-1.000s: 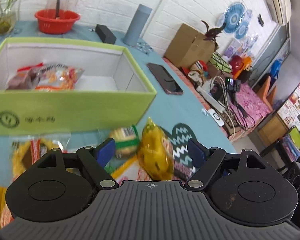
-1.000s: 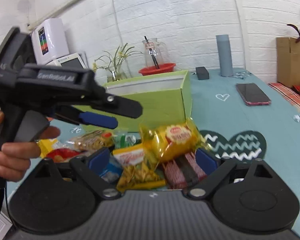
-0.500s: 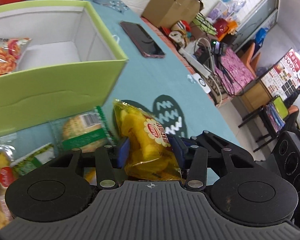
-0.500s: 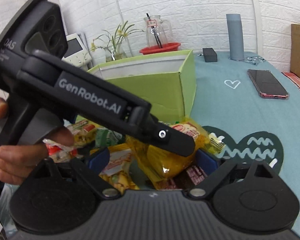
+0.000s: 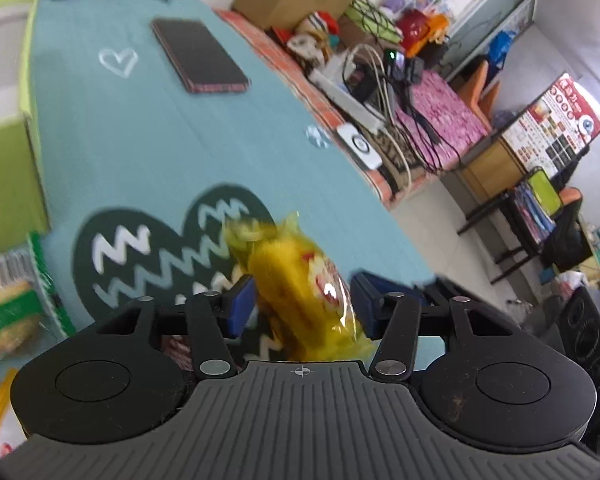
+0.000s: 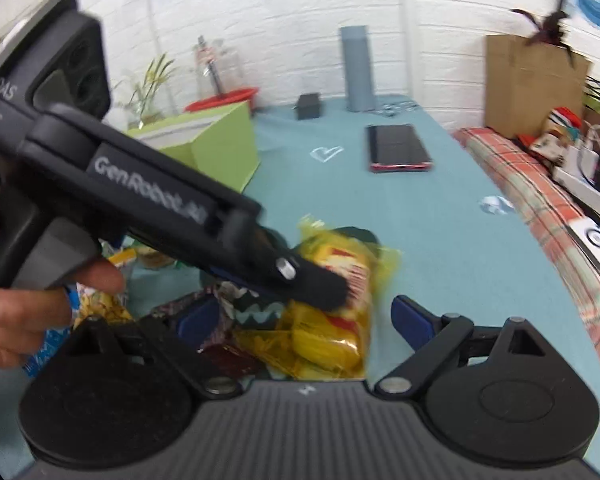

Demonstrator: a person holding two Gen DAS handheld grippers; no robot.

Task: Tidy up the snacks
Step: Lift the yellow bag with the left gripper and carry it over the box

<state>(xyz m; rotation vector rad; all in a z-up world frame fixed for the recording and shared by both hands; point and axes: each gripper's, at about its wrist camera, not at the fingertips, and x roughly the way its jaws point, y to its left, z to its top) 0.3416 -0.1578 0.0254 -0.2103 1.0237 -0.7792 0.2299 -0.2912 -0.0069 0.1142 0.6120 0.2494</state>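
Observation:
A yellow snack bag [image 5: 300, 292] sits between the blue pads of my left gripper [image 5: 302, 304], which is closed on it. The right wrist view shows the same bag [image 6: 332, 320] with the left gripper [image 6: 312, 280] clamped over it above the teal table. My right gripper [image 6: 304, 320] is open and empty, its pads on either side of the bag without touching. The green box [image 6: 216, 144] stands behind at the left, and its corner also shows in the left wrist view [image 5: 8, 152]. More snack packets [image 5: 8, 300] lie at the left.
A black phone [image 5: 198, 56] lies on the teal tablecloth [image 5: 160, 128], beyond a dark zigzag mat [image 5: 148, 252]. A grey cylinder [image 6: 356, 68], a small black box [image 6: 309, 106] and a red bowl [image 6: 224, 98] stand at the back. The table edge [image 5: 380, 200] runs along the right.
My left gripper has closed on the yellow bag and swung it to the right, away from the green box. My right gripper has turned right too and stayed open.

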